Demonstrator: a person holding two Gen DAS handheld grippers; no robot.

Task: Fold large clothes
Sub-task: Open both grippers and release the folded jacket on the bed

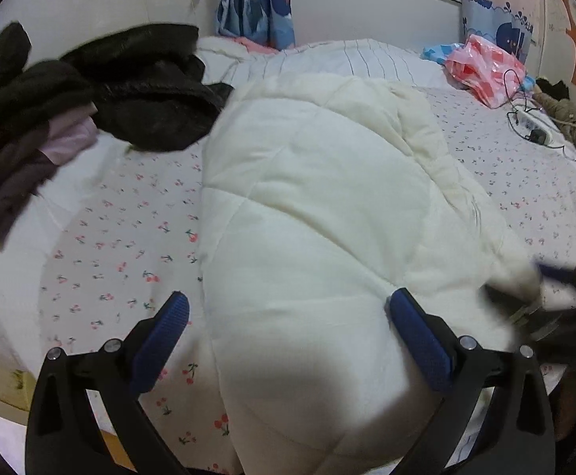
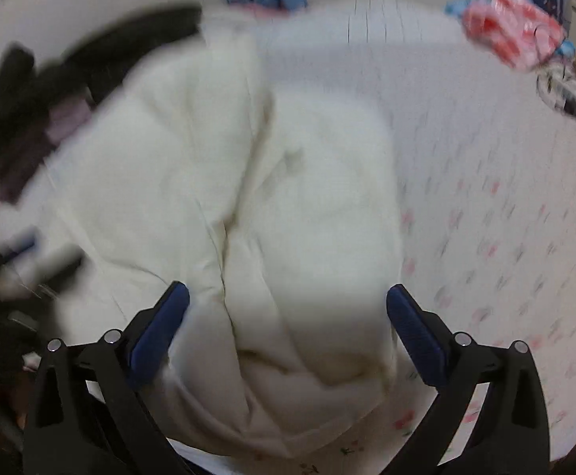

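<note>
Left wrist view shows the white padded coat point(image 1: 319, 213) lying along the middle of the bed point(image 1: 121, 245), partly folded, dark clothes point(image 1: 129, 87) piled near its far left. The left hand-held gripper point(image 1: 288, 312) is released above the coat's near end; the right hand-held gripper point(image 2: 288, 304) is released too (its picture is blurred). I think each should pinch one near corner and lift evenly.

Your left gripper point(image 1: 288, 312) and right gripper point(image 2: 288, 304) look alike: black angular linkage arms, each finger faced with a textured blue pad point(image 1: 418, 340), and two round silver screws point(image 1: 465, 342) just behind every pad, nearer the frame.
</note>
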